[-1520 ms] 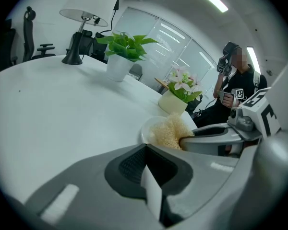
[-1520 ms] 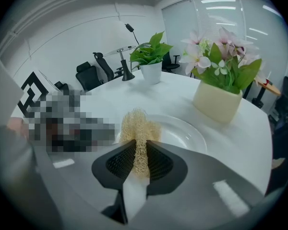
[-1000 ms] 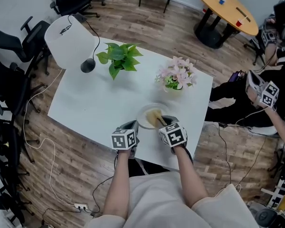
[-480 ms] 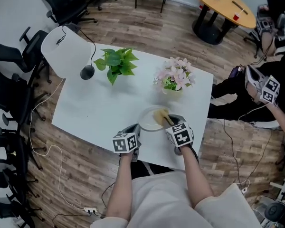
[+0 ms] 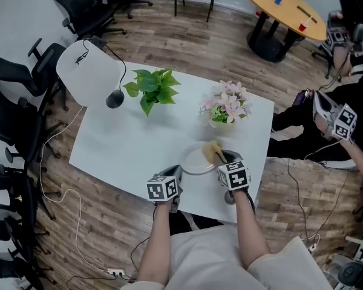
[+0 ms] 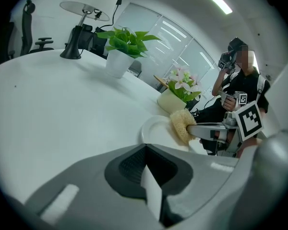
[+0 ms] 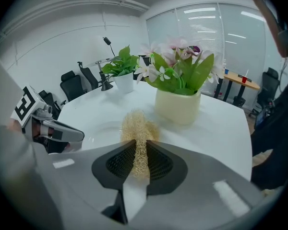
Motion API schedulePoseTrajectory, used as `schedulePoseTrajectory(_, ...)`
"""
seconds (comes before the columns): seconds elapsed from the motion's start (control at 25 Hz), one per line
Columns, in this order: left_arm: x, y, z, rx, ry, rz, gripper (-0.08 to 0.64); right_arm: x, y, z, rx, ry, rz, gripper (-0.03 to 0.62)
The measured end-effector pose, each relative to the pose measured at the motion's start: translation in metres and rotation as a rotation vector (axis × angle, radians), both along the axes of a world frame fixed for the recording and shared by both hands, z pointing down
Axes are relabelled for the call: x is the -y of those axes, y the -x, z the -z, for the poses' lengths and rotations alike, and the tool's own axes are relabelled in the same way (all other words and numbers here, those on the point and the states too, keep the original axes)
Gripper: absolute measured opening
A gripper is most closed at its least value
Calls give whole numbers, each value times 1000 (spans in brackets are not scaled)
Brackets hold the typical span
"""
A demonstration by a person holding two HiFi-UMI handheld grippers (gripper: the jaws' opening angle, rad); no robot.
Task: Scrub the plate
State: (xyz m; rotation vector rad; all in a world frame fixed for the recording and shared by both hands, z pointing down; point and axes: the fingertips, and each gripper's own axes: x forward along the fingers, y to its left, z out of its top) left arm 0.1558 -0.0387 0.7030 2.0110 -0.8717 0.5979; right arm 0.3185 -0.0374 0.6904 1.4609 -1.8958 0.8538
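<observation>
A white table (image 5: 127,144) stands on wood flooring (image 5: 187,35), black office chairs (image 5: 78,5) around.

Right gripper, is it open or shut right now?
Shut. In its own view the right gripper has both jaws pinching a tan mesh scrubber, whose free end sticks out over the white plate.
</observation>
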Motion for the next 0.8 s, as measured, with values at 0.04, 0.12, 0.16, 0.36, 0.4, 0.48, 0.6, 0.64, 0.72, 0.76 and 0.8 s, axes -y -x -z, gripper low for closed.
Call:
schedulePoseTrajectory(0.04,0,1,0,-3,1,3,0,1,0,0,0,0,-1,84)
schedulePoseTrajectory(0.12,1,1,1,-8,4,11,0,2,-1,0,-4,0,-3,84)
schedulePoseTrajectory(0.16,1,1,1,-9,6,13,0,3,-1,1,-8,1,-5,84)
schedulePoseTrajectory(0.36,-1,-1,2,-2,6,-3,0,7,9,-2,-17,11,0,84)
schedulePoseTrajectory(0.4,-1,-3,2,-4,5,-6,0,7,10,-2,-19,16,-2,83)
schedulePoseTrajectory(0.48,-3,-5,3,-3,3,-8,0,5,14,-3,-20,20,-13,83)
schedulePoseTrajectory(0.6,-1,-1,3,2,3,-6,0,8,28,-6,-3,17,-18,83)
schedulePoseTrajectory(0.64,-1,-1,3,1,5,-6,0,8,31,-7,0,20,-13,81)
schedulePoseTrajectory(0.72,-1,-4,3,-5,6,-8,0,8,34,-8,1,27,-3,81)
schedulePoseTrajectory(0.76,-1,-4,3,-7,6,-7,0,8,36,-9,1,31,2,80)
schedulePoseTrajectory(0.8,-1,-3,3,-6,6,-6,0,8,38,-9,3,34,4,80)
